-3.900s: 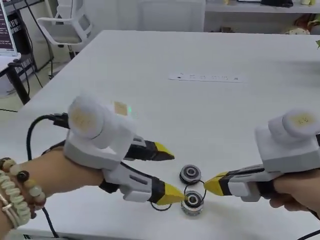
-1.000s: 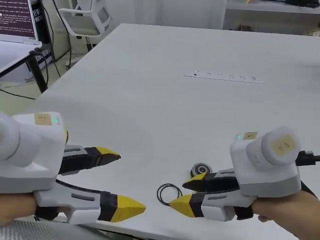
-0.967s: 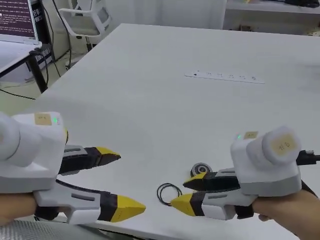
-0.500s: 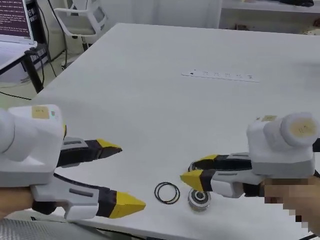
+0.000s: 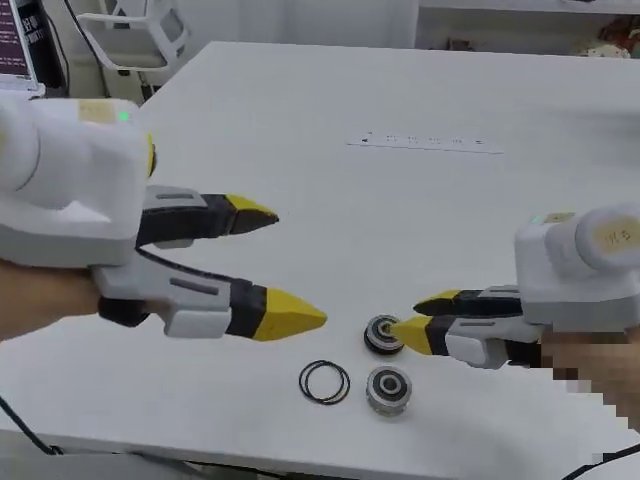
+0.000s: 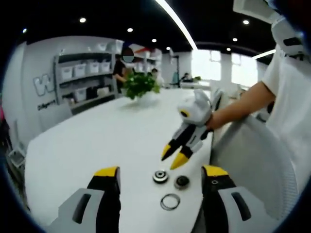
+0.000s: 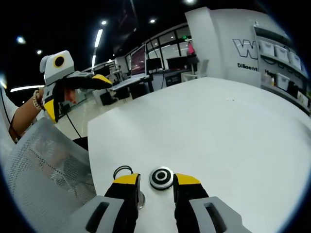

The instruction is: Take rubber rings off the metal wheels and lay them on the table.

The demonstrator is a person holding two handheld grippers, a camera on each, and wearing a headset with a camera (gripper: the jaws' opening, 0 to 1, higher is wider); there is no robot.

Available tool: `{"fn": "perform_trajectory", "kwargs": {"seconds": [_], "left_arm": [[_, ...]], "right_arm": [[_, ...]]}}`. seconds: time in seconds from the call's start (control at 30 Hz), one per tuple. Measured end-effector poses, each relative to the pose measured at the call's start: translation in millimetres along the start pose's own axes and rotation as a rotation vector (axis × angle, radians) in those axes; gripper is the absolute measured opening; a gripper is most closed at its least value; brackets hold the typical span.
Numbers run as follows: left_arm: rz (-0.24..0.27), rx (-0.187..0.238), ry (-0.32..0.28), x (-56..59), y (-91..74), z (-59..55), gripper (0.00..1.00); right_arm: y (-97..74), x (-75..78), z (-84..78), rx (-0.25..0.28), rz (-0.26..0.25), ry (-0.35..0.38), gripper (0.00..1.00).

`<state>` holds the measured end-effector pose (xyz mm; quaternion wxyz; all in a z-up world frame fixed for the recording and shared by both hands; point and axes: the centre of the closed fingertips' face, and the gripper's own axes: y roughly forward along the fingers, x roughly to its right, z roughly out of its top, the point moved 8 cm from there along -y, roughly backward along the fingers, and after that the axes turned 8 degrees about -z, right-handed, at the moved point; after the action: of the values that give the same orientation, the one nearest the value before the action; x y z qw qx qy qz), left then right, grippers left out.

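Two metal wheels stand near the table's front edge. The farther wheel (image 5: 380,333) (image 6: 160,176) (image 7: 162,177) still wears a black rubber ring. The nearer wheel (image 5: 388,388) (image 6: 181,181) is bare metal. Two loose rubber rings (image 5: 324,382) (image 6: 170,201) (image 7: 123,170) lie overlapping on the table just left of the bare wheel. My right gripper (image 5: 415,318) (image 7: 156,178) is open, low over the table, its tips just short of the ringed wheel. Lifted above the table to the left of the wheels, my left gripper (image 5: 280,265) (image 6: 160,171) is wide open and holds nothing.
A white power strip (image 5: 425,143) lies farther back on the white table (image 5: 300,150). The table's front edge runs close below the wheels. An office chair (image 5: 130,30) stands beyond the far left corner. A potted plant (image 6: 141,85) sits at the table's other end.
My right gripper has drawn back to the right, uncovering the ringed wheel. My left gripper has risen and come closer to the wheels. The loose rings and bare wheel lie as before.
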<state>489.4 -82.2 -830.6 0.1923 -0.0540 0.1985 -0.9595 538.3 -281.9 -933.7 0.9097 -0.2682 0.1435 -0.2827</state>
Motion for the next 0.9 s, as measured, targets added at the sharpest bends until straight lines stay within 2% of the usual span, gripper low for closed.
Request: {"fn": "perform_trajectory", "kwargs": {"seconds": [0.1, 0.23, 0.43, 0.5, 0.67, 0.8, 0.9], "left_arm": [[-0.029, -0.002, 0.048, -5.5, 15.4, 7.3, 0.66], [-0.055, -0.002, 0.083, -12.5, 34.7, 12.4, 0.62], [-0.088, -0.007, 0.115, -19.1, 60.0, 12.0, 0.57], [-0.108, -0.021, 0.126, -20.3, 69.9, 8.2, 0.55], [-0.144, -0.054, 0.139, -22.8, 94.1, -9.9, 0.48], [-0.15, -0.09, 0.122, -25.6, 107.9, -26.9, 0.43], [-0.144, -0.086, 0.123, -27.8, 112.7, -32.8, 0.41]], "right_arm": [[0.4, 0.6, -4.7, -0.02, -0.005, -0.019, 0.24], [1.8, 3.4, -11.2, -0.046, -0.006, -0.034, 0.24], [5.1, 4.9, -16.4, -0.065, -0.003, -0.028, 0.23], [7.4, 5.6, -18.7, -0.074, 0.002, -0.027, 0.24], [13.0, 5.8, -23.5, -0.094, 0.01, -0.029, 0.23], [17.7, 4.6, -25.8, -0.108, 0.022, -0.034, 0.24], [21.2, 5.2, -25.3, -0.105, 0.027, -0.035, 0.24]]}}
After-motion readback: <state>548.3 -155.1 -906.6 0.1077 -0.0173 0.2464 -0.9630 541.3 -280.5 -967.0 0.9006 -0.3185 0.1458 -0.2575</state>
